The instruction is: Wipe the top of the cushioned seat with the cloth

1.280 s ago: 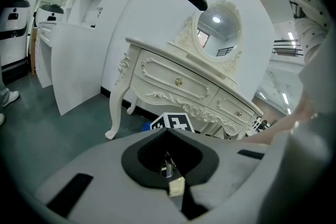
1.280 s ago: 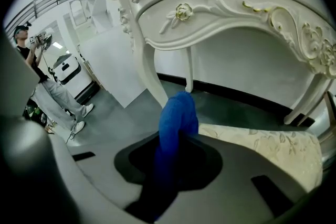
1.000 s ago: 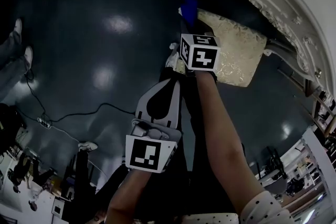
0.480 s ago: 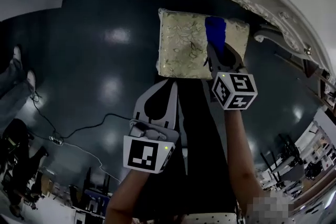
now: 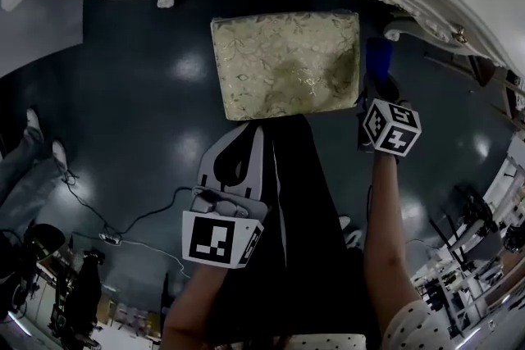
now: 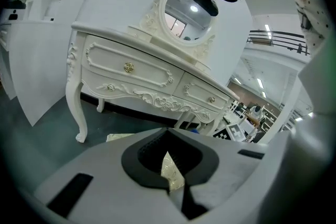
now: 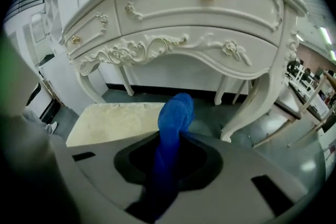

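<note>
- Currently pinching cloth (image 7: 176,113) in right gripper (image 7: 168,160) jaws, just off seat (image 5: 283,65): may snag its edge.
- With left gripper (image 6: 170,170) jaws pressed together, empty: no steadying if seat slides.

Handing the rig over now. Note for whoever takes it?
Left gripper: shut, empty, by the near edge of the cushioned seat.
Right gripper: shut on the blue cloth, held off the seat, past its right edge.
Done: cloth in grip; how much is wiped cannot be told.
Left: bring the cloth onto the seat top and wipe it.
</note>
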